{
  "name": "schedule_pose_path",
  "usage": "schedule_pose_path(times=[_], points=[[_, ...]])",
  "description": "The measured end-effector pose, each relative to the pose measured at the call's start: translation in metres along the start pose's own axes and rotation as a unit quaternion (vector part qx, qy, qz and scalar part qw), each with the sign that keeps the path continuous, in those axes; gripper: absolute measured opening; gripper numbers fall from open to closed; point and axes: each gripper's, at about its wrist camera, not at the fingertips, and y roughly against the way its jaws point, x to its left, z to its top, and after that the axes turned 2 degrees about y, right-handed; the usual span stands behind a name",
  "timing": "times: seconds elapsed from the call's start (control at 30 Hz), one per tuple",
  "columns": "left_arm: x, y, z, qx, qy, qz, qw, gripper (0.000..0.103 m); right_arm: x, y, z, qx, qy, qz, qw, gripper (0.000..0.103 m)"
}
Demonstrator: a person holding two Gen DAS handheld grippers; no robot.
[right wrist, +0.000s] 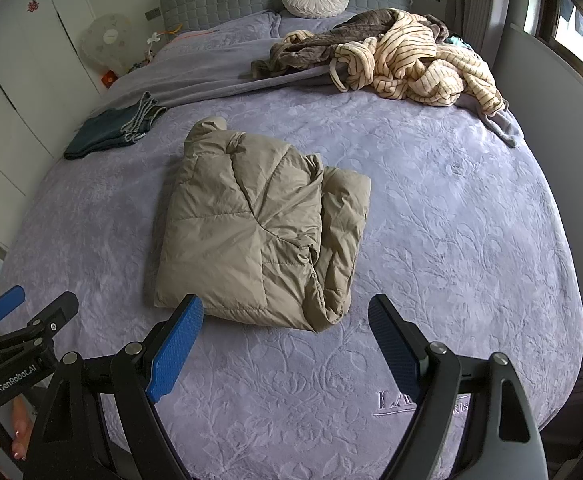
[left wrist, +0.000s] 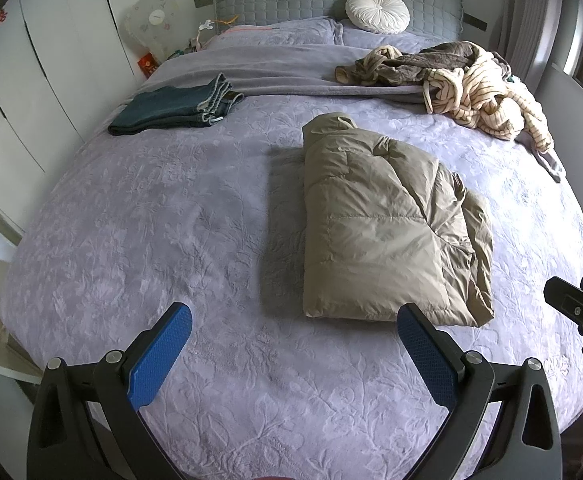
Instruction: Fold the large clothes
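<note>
A beige puffer jacket (left wrist: 383, 220) lies folded into a rectangle on the lilac bedspread (left wrist: 171, 208); it also shows in the right wrist view (right wrist: 251, 232). My left gripper (left wrist: 295, 320) is open and empty, held above the bed just in front of the jacket's near edge. My right gripper (right wrist: 285, 316) is open and empty, close to the jacket's near edge. A heap of unfolded clothes, striped cream and brown (left wrist: 471, 80), lies at the far right of the bed (right wrist: 403, 56).
Folded jeans (left wrist: 175, 106) lie at the far left of the bed (right wrist: 111, 130). A round white cushion (left wrist: 377, 11) leans on the grey headboard. White wardrobes (left wrist: 31, 80) stand along the left. A wall and window are at the right (right wrist: 551, 80).
</note>
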Motion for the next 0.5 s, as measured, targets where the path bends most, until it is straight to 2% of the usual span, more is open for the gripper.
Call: schedule_pose_path(times=[0.5], points=[[0.0021,0.0008,-0.0011,-0.004,0.007,0.0,1.0,0.103,0.0038,0.0,-0.0025,0.001,-0.001,-0.001,1.0,0.087]])
